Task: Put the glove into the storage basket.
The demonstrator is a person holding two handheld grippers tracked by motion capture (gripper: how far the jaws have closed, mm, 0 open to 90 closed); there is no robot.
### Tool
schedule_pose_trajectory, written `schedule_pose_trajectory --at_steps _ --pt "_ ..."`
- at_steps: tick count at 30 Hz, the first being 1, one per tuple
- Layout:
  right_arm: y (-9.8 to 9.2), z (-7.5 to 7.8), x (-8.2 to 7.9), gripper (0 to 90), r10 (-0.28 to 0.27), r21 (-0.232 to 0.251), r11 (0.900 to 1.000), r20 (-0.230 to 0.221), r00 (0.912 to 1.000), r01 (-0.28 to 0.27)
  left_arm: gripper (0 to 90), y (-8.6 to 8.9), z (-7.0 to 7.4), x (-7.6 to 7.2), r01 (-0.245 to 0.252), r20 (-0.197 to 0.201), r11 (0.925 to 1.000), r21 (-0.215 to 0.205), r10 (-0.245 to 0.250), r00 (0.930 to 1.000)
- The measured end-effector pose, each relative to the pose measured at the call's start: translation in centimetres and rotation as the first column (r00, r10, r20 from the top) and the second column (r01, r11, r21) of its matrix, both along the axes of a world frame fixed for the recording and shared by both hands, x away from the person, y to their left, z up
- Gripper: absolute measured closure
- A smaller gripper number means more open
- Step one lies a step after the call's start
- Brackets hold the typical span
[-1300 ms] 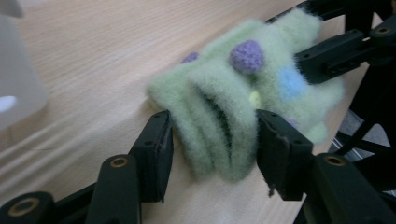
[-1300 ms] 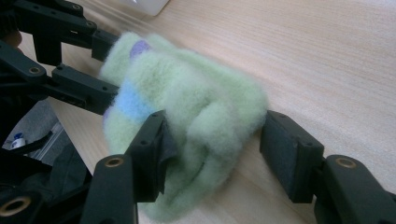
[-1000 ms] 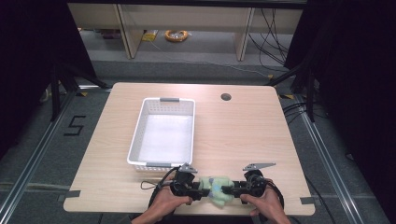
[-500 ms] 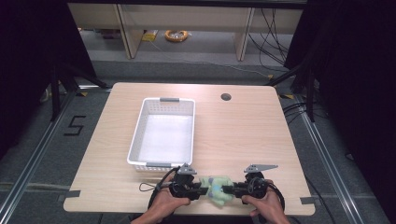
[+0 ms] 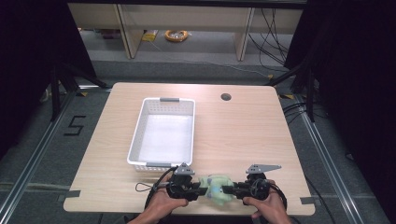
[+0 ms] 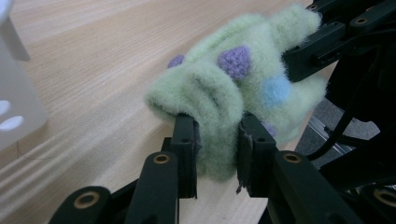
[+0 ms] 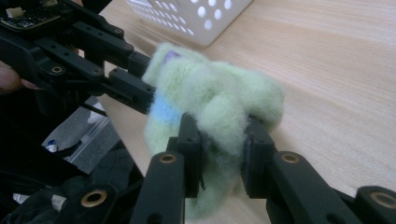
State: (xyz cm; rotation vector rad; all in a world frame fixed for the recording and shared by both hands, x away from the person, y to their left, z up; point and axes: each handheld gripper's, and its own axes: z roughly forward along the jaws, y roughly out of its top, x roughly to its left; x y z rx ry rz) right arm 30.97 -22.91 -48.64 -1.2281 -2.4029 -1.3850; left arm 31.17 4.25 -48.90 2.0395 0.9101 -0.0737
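A fuzzy pale-green knitted piece (image 5: 215,186) with purple and blue bobbles lies at the table's front edge, held from both sides. My left gripper (image 5: 198,190) comes in from the left. Its jaws have just been closing, and its pads (image 6: 187,140) now press into a fold of the green knit (image 6: 224,79). My right gripper (image 5: 227,189) faces it from the right. Its jaws have also just been closing and pinch the other end of the knit (image 7: 210,98). The left gripper view shows the right gripper (image 6: 317,42) opposite, and the right gripper view shows the left gripper (image 7: 126,84).
A white perforated basket (image 5: 135,135) with nothing in it stands just behind the left gripper, its near wall close (image 7: 187,18). A round cable hole (image 5: 226,97) sits at the table's far side. Bare wood spreads to the right of the basket.
Both hands have kept their places at the front edge, with the green knit between the two grippers throughout.
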Motion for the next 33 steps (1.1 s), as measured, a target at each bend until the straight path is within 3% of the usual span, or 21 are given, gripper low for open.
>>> schedule_pose_trajectory --at_steps 1,4,5,10,12,15,20,21,22,23,33 --pt "0.1 0.2 -0.2 73.7 -0.011 0.007 1.000 -0.017 0.9998 0.011 70.7 0.1 0.2 -0.1 0.001 0.006 1.0000 0.000 -0.001 1.0000" --pt "0.0 0.6 -0.2 73.7 -0.005 0.000 1.000 0.006 1.0000 0.005 70.6 0.2 0.6 -0.5 0.007 0.023 1.0000 0.000 -0.007 0.9997" --pt "0.2 0.8 -0.4 73.6 -0.010 0.006 1.000 -0.014 0.9999 0.010 70.6 0.2 0.7 -0.5 0.011 0.026 0.9999 -0.003 -0.011 0.9996" --pt "0.3 1.7 -0.5 73.6 0.003 -0.007 1.000 0.030 0.9995 -0.003 70.6 0.6 1.4 -0.8 0.009 0.044 0.9998 -0.016 -0.009 0.9990" --pt "0.6 2.1 -0.7 73.7 0.002 -0.003 1.000 0.029 0.9996 -0.002 70.6 0.7 1.7 -0.8 0.001 0.037 0.9997 -0.023 0.000 0.9993" --pt "0.6 3.0 -0.5 73.7 0.008 0.005 1.000 0.024 0.9997 -0.009 70.6 0.9 2.3 -0.7 0.011 0.056 0.9991 -0.042 -0.008 0.9984" --pt "0.8 4.4 0.1 73.7 0.026 0.009 1.000 0.065 0.9975 -0.027 70.4 1.5 4.0 -0.4 0.003 0.074 0.9992 -0.041 0.000 0.9973" --pt "1.0 4.7 0.2 73.8 0.029 0.022 0.999 0.044 0.9986 -0.030 70.3 1.6 4.3 -0.2 0.016 0.079 0.9990 -0.042 -0.012 0.9968" --pt "1.1 4.9 0.4 73.7 0.036 0.015 0.999 0.067 0.9971 -0.037 70.3 1.7 4.5 -0.2 0.009 0.080 0.9992 -0.038 -0.006 0.9968" --pt "1.2 5.2 0.4 73.8 0.029 0.015 0.999 0.046 0.9985 -0.030 70.3 1.8 4.8 -0.1 0.010 0.086 0.9995 -0.030 -0.007 0.9963" --pt "2.9 8.0 2.4 73.7 0.057 0.000 0.998 0.084 0.9948 -0.057 70.3 3.7 7.6 1.2 -0.022 0.105 0.9990 -0.038 0.026 0.9941"
